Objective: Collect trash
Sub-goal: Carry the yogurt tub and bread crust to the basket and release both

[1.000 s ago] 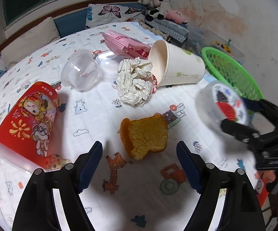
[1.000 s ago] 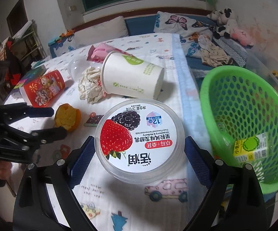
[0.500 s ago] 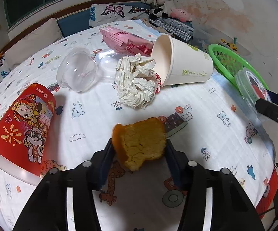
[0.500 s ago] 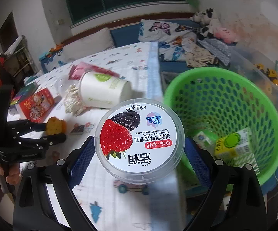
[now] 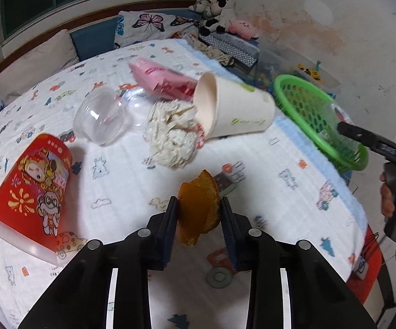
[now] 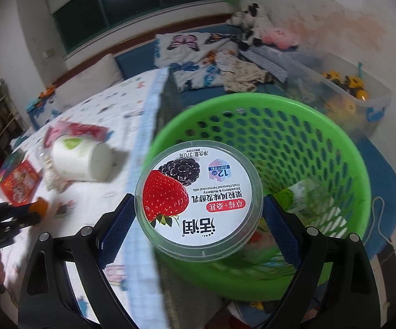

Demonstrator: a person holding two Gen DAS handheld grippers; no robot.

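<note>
Holding yogurt tub (image 6: pixel 199 204) clamped in right gripper (image 6: pixel 198 226) over green basket (image 6: pixel 335 148); left gripper (image 5: pixel 199 220) pinching orange bread piece (image 5: pixel 198 205); centring tub before releasing.

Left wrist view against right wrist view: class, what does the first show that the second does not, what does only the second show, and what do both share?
Only the left wrist view shows the clear plastic cup and the left gripper shut on the orange bread piece. Only the right wrist view shows the yogurt tub label, clamped in the right gripper, and the carton inside the basket. Both show the green basket, white paper cup and red cup.
</note>
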